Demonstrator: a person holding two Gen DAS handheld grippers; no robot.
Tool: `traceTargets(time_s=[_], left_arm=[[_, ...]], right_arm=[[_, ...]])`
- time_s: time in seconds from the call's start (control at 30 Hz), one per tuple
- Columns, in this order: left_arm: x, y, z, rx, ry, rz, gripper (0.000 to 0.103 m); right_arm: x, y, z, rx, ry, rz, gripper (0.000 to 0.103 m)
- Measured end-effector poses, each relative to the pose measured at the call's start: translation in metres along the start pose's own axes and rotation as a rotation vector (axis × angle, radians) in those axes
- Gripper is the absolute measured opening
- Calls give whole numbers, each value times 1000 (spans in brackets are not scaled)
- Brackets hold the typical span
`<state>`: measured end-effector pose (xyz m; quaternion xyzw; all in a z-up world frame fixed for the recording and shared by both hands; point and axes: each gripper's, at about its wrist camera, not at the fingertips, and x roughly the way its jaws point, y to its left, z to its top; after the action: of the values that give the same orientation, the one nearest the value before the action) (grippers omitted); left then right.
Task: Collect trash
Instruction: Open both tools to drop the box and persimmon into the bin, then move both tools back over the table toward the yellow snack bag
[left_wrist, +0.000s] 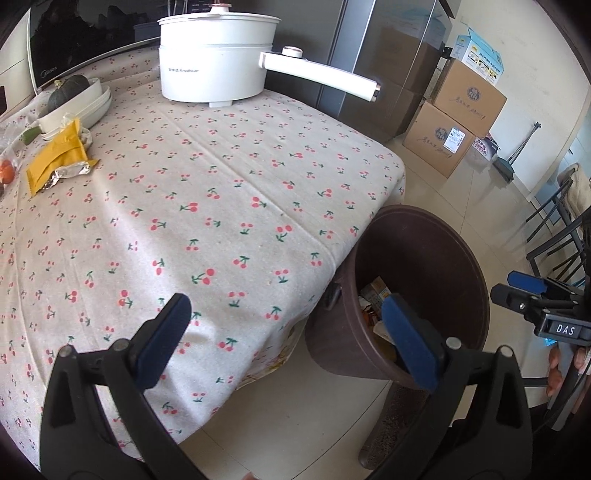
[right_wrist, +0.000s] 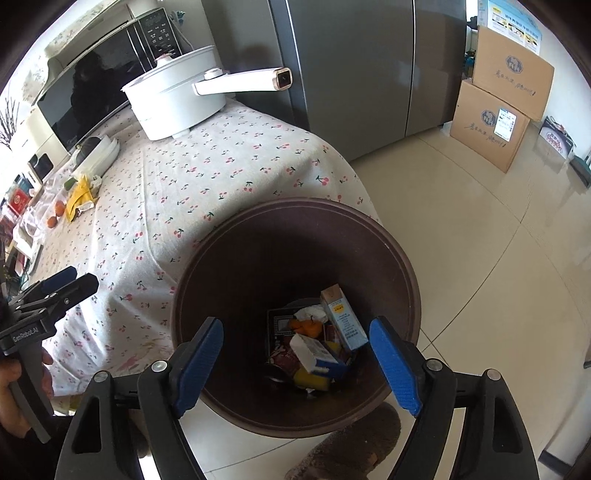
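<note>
A brown trash bin (right_wrist: 369, 236) stands on the floor at the table's corner; it also shows in the left wrist view (left_wrist: 424, 236). Inside lie cartons (right_wrist: 343, 317), orange peel (right_wrist: 306, 326) and wrappers. My right gripper (right_wrist: 295, 354) is open and empty, just above the bin's near rim. My left gripper (left_wrist: 288, 332) is open and empty over the table's front corner, beside the bin. A torn yellow wrapper (left_wrist: 59, 155) lies at the table's far left; it also shows in the right wrist view (right_wrist: 79, 197).
The table (left_wrist: 221, 184) has a cherry-print cloth. A white electric pot (left_wrist: 218, 55) stands at the back, its handle jutting right. White dishes with a squash (left_wrist: 74, 99), oranges (right_wrist: 55, 214), a microwave, a fridge (right_wrist: 351, 74), cardboard boxes (left_wrist: 458, 122) and a chair (left_wrist: 561, 229) are around.
</note>
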<state>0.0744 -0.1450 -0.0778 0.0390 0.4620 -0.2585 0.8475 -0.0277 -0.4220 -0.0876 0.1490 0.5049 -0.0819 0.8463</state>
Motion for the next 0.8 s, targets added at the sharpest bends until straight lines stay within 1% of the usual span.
traceTargets(time_s=[0.2,0.43,0.8], left_arm=[[-11,20,-3,-16,0,30,102],[-29,52,-2,-73,-17,59,102],[-56,113,-6,-161,-27,116,102]], right_arm=[[3,24,7,-23,4,11,84],[9,53,16,-64,8,9,85],[14,117,35,-137,-5,46,86]])
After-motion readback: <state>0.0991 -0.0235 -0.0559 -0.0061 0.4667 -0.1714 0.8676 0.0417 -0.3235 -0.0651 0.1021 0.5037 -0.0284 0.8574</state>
